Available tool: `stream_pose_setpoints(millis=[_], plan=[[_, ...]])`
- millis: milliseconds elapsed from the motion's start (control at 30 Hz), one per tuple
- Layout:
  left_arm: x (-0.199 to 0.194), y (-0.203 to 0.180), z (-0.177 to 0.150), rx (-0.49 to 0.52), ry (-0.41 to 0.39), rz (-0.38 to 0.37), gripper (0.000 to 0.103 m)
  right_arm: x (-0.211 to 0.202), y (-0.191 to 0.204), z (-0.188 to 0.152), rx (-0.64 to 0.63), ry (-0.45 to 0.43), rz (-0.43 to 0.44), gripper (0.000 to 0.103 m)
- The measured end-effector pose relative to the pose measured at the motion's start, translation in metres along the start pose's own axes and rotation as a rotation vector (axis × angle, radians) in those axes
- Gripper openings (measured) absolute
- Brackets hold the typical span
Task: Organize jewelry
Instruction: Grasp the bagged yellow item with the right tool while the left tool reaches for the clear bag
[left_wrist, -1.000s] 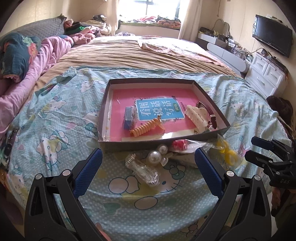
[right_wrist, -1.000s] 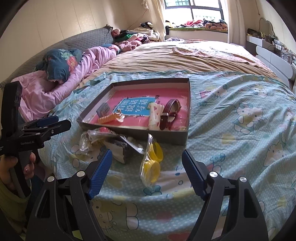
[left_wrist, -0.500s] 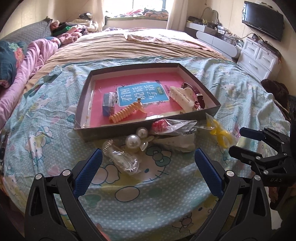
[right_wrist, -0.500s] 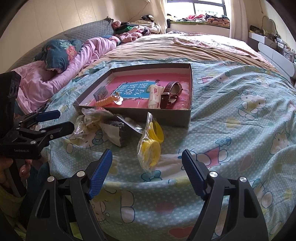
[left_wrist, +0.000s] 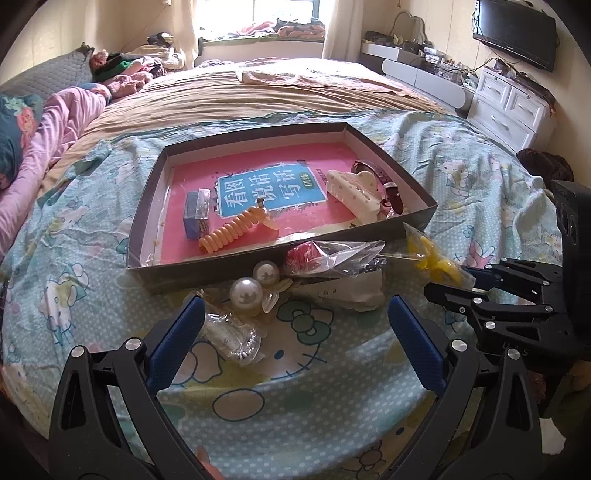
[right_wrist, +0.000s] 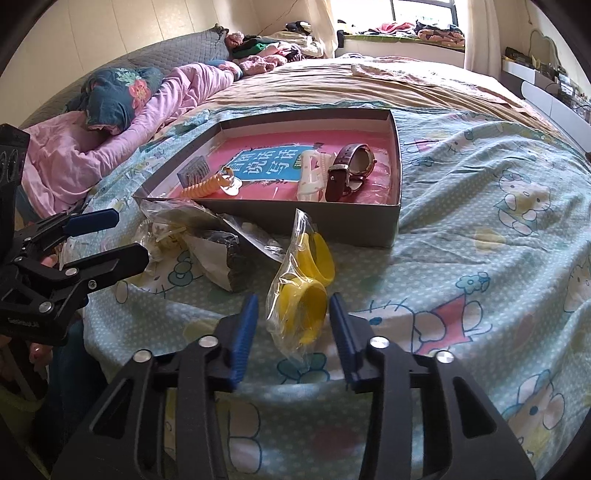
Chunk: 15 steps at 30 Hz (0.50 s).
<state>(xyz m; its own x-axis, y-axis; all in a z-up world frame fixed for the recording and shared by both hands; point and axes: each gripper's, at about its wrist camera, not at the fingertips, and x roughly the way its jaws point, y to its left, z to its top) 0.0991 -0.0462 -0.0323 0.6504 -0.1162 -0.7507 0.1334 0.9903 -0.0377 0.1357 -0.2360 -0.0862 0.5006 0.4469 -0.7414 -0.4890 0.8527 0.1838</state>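
A grey shallow box (left_wrist: 147, 221) (right_wrist: 397, 221) on the bed holds a watch (right_wrist: 351, 166), a white claw clip (left_wrist: 352, 194), an orange coil (left_wrist: 236, 230) and a small blue box (left_wrist: 197, 214). In front lie a pearl piece (left_wrist: 253, 288), a clear bagged item (left_wrist: 236, 338), a red item in a bag (left_wrist: 306, 258) and yellow bands in a bag (right_wrist: 303, 291) (left_wrist: 436, 258). My right gripper (right_wrist: 293, 314) has narrowed around the yellow bands' bag, with small gaps at the pads. My left gripper (left_wrist: 295, 332) is open and empty, just above the bagged item.
The bed has a Hello Kitty sheet (right_wrist: 498, 258) and a tan blanket (left_wrist: 258, 96). Pink bedding and pillows (right_wrist: 110, 122) lie at the left. A white dresser (left_wrist: 509, 107) and a TV (left_wrist: 517, 33) stand at the right.
My right gripper moved forward to the bagged yellow bands and its fingers closed in around the bag. My left gripper moved closer to the loose items; it stays open.
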Motion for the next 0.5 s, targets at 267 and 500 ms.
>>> stream_pose_setpoints(millis=[267,500], plan=[[0.009,-0.003,0.012,0.02,-0.02,-0.001,0.077,-0.006,-0.012,0.001,0.028,-0.025,-0.004,0.024],[0.027,-0.008,0.017,0.06,0.008,-0.016,0.054,-0.01,-0.019,0.003,0.047,-0.036,-0.008,0.023]])
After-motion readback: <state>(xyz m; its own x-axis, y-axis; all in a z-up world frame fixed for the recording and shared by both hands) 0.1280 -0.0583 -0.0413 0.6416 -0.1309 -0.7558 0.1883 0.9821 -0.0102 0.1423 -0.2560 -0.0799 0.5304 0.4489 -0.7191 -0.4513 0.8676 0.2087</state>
